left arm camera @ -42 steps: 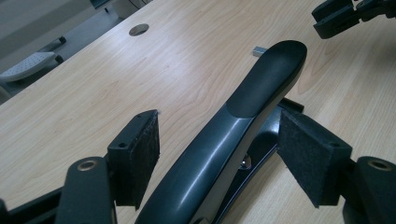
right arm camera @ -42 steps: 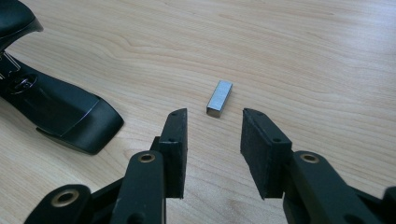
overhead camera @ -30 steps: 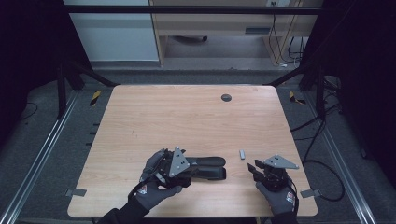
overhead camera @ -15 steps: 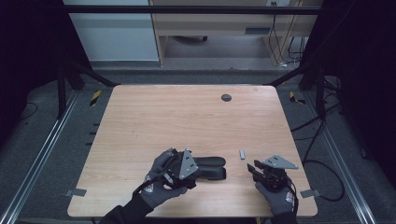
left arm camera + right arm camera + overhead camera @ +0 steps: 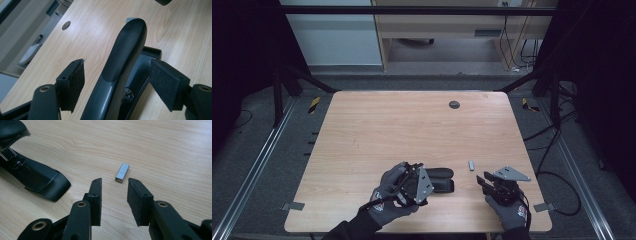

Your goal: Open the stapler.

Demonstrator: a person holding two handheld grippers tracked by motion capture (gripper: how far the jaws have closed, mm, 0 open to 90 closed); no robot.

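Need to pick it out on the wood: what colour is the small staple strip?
Silvery grey metal; the staple strip shows best in the right gripper view.

The table (image 5: 412, 130) is evenly lit from above; its surroundings are dark. Shadows are soft. The high view appears slightly grainy.

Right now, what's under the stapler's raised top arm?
Under the stapler's lifted arm, the left gripper view shows its black base tray and a small metal fitting near the hinge. The arm itself covers the channel's middle, so whether staples sit inside cannot be seen.
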